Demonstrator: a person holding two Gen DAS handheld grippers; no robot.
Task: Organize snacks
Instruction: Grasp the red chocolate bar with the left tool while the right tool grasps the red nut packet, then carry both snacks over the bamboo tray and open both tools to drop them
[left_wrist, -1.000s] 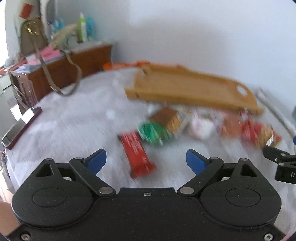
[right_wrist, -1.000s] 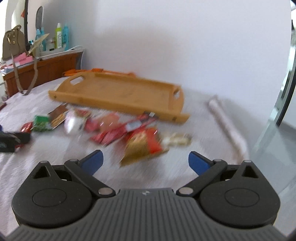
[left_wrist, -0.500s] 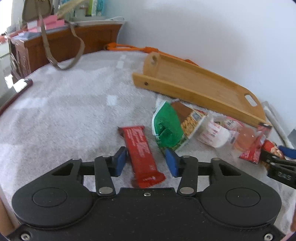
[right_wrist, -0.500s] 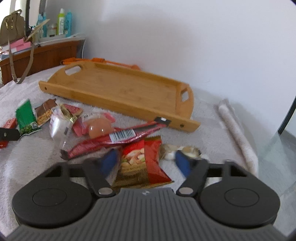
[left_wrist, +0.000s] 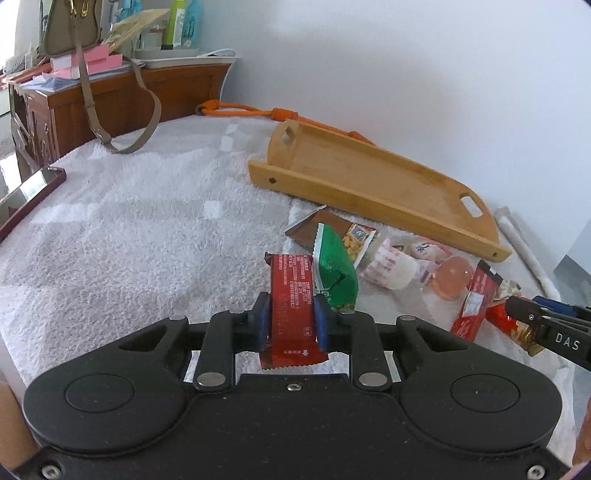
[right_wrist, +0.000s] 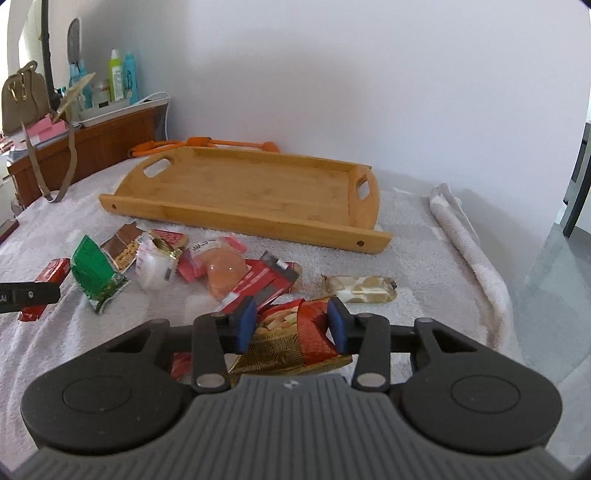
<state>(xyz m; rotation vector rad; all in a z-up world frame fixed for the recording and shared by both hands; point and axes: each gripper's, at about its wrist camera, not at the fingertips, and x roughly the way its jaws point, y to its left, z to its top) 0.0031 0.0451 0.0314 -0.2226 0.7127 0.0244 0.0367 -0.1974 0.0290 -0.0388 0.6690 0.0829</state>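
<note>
Left gripper (left_wrist: 290, 319): I have its blue pads clamped on the red bar (left_wrist: 291, 295), a flat glossy wrapper with white print, at 6 o'clock of the snack pile.
Right gripper (right_wrist: 291, 325): my jaws are closing around the red-and-gold bag (right_wrist: 295, 341); it crumples between them.
Wooden tray (right_wrist: 258, 192): at 12 o'clock beyond the snacks, on the white towel (left_wrist: 129, 229).
Green packet (left_wrist: 334, 267): touching the red bar at 2 o'clock.
</note>
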